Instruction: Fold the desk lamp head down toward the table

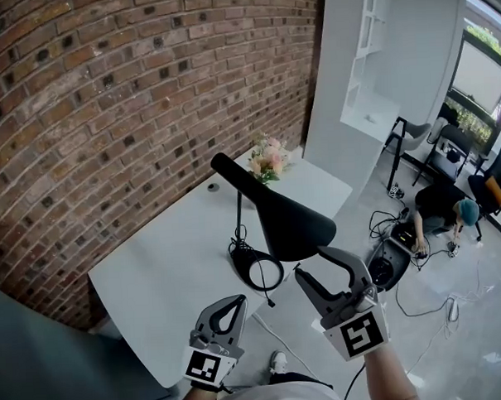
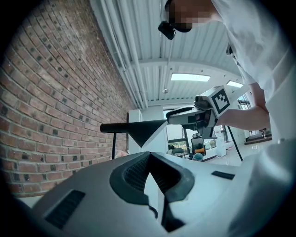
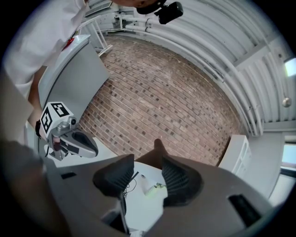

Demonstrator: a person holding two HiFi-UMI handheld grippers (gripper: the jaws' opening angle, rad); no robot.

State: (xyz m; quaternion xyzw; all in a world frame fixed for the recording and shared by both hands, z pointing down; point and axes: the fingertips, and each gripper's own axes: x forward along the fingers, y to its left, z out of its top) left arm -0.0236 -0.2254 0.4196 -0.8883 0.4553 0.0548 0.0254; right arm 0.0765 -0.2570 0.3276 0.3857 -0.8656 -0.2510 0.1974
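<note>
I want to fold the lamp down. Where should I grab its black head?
Grab the lamp head by its wide near end, coming from the right gripper side. That edge looks thin enough for open jaws and sits far from the stem, so it probably tips easily.

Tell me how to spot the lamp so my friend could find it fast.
Find the brick wall, then the white table beside it. The lamp stands at the table's near edge: all black, with a ring base, thin stem and wide head, unlike the pink flowers farther back.
</note>
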